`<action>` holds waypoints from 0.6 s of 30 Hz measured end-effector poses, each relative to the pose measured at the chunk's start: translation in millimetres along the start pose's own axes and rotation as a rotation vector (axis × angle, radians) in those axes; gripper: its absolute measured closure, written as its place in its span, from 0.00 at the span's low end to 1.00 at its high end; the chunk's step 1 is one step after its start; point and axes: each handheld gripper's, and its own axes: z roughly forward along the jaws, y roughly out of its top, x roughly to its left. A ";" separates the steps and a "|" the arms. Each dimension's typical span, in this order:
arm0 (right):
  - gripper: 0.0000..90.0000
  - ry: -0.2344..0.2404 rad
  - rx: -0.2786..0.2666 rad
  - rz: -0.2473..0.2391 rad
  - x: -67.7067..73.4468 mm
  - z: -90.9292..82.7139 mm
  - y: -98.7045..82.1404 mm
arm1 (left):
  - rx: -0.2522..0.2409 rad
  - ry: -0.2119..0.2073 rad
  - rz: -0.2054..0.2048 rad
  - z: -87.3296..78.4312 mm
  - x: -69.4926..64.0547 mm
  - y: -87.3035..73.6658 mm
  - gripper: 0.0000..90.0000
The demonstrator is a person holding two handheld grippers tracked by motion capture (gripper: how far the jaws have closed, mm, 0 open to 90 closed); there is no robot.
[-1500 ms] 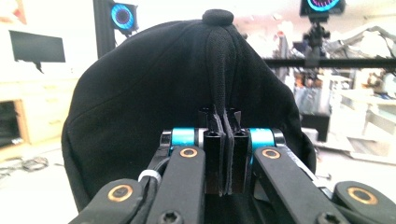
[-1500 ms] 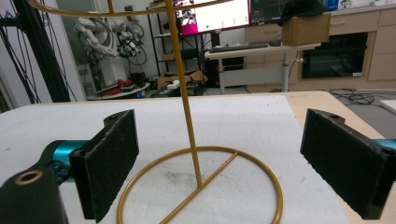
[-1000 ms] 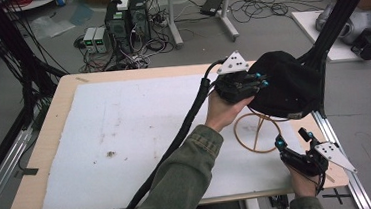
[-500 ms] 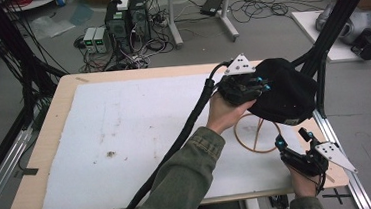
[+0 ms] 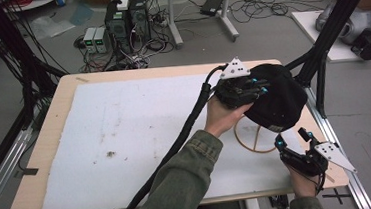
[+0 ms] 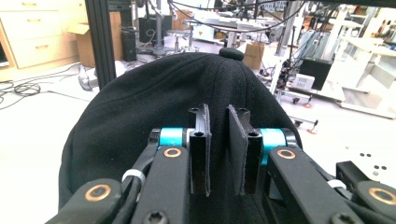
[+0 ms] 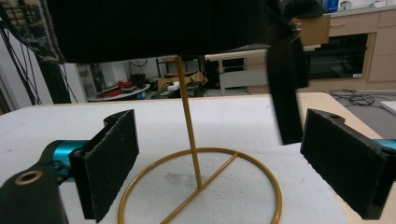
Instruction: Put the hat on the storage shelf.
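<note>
A black cap (image 5: 278,102) rests on top of a gold wire stand (image 5: 249,139) at the table's right side. My left gripper (image 5: 261,89) is against the cap's left side. Its jaws have just been opening. In the left gripper view the pads (image 6: 201,140) stand a narrow gap apart, and the cap's crown (image 6: 163,93) lies beyond them, not pinched. My right gripper (image 5: 290,136) waits open near the front right corner. In its own view the right gripper (image 7: 222,140) faces the stand's rod (image 7: 189,116), under the cap (image 7: 154,28) and its hanging strap (image 7: 285,93).
A white foam mat (image 5: 126,139) covers the wooden table (image 5: 49,125). The left gripper's thick cable (image 5: 185,129) crosses the mat along the sleeve. Black frame posts (image 5: 320,63) stand just behind the cap. Computers and cables sit on the floor beyond the table.
The cap has come down slightly onto the stand, and the left hand has shifted a little with it. The right gripper has kept still.
</note>
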 end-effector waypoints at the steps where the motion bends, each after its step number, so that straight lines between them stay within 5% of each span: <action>1: 0.12 0.000 0.000 0.000 -0.1 0.0 0.0 | 0.002 0.002 0.001 0.3 0.5 -0.5 0.86; 11: 0.12 -0.002 -0.004 0.000 -0.3 0.0 0.1 | -0.033 0.054 -0.030 -0.9 5.1 -1.5 0.40; 18: 0.12 -0.001 0.001 0.000 -0.1 -0.7 -0.2 | -0.122 0.133 -0.008 -22.3 8.1 2.6 0.23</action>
